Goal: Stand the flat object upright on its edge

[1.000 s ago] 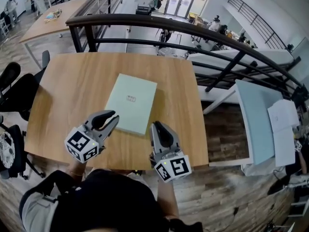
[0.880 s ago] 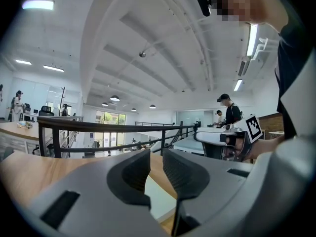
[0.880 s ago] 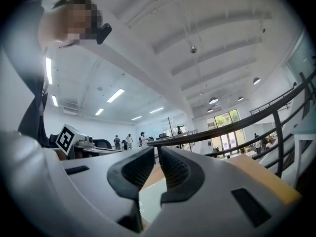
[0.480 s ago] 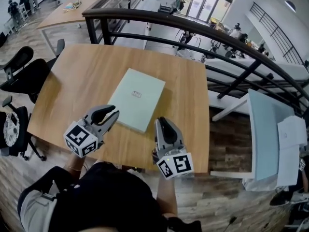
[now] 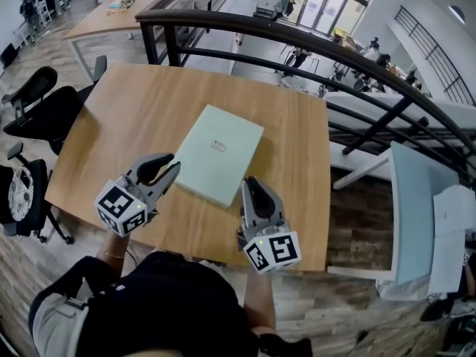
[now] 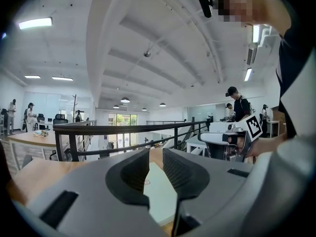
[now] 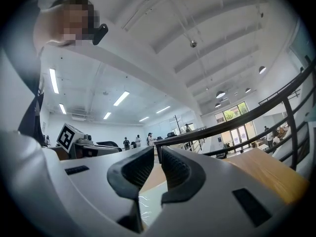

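Tabletop [image 5: 134, 117] bore flat book [image 5: 219, 155]. Beside book, left tool [image 5: 169, 167] slightly spread, right tool [image 5: 250, 184] pressed together, both empty. Near edge likely needed prying, far edge bracing.

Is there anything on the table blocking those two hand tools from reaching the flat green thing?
Nothing visible does. Only bare table shows between the pale green flat object and the left gripper and right gripper, both close to its near edge. It lies flat, with nothing else around it on the wood.
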Demonstrator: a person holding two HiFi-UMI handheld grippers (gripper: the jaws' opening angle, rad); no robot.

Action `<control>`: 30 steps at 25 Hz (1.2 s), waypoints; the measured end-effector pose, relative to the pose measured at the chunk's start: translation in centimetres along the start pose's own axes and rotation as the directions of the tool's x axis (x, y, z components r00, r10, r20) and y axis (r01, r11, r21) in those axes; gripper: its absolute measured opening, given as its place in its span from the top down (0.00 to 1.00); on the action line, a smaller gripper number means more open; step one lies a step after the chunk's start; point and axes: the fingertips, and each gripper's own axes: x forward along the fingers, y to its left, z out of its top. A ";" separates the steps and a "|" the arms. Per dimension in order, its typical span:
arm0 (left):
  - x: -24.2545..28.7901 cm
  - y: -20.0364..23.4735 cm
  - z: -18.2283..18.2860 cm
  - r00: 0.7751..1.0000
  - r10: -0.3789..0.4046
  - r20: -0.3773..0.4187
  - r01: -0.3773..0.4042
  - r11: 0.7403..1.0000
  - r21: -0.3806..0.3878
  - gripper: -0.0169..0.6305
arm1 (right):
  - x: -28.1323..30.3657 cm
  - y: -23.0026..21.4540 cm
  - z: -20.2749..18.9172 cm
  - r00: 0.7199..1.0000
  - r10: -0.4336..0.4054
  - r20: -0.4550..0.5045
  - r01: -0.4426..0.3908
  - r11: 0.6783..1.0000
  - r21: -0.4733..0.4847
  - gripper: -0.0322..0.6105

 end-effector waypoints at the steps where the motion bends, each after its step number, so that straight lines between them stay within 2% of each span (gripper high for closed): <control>1: 0.3 0.3 0.0 1.000 -0.003 -0.001 0.003 1.000 0.000 0.86 | 0.1 -0.2 0.1 1.000 -0.006 -0.002 0.006 1.000 -0.006 0.90; 10: 4.6 2.6 0.7 0.998 -0.056 0.026 0.055 0.998 0.007 0.86 | 2.4 -3.0 0.5 0.997 -0.065 -0.030 0.064 0.997 -0.045 0.89; 16: 7.9 4.9 0.1 0.997 -0.076 0.010 0.076 0.997 -0.005 0.85 | 5.3 -5.1 -0.5 0.995 -0.074 -0.073 0.071 0.997 -0.037 0.89; 23: 10.2 7.3 -1.7 0.998 -0.059 -0.030 0.058 0.998 -0.038 0.82 | 7.7 -7.8 -2.1 0.987 -0.104 -0.126 0.100 0.994 -0.032 0.89; 25: 10.7 8.2 -2.3 0.998 -0.054 -0.045 0.052 0.998 -0.045 0.80 | 8.3 -8.6 -2.6 0.984 -0.117 -0.136 0.115 0.993 -0.026 0.87; 27: 11.1 9.2 -3.1 0.997 -0.049 -0.059 0.045 0.997 -0.063 0.78 | 9.0 -9.2 -3.4 0.980 -0.126 -0.151 0.126 0.992 -0.010 0.79; 30: 11.6 10.5 -4.2 0.996 -0.041 -0.078 0.034 0.996 -0.088 0.78 | 9.7 -10.3 -4.7 0.974 -0.143 -0.176 0.147 0.989 0.010 0.78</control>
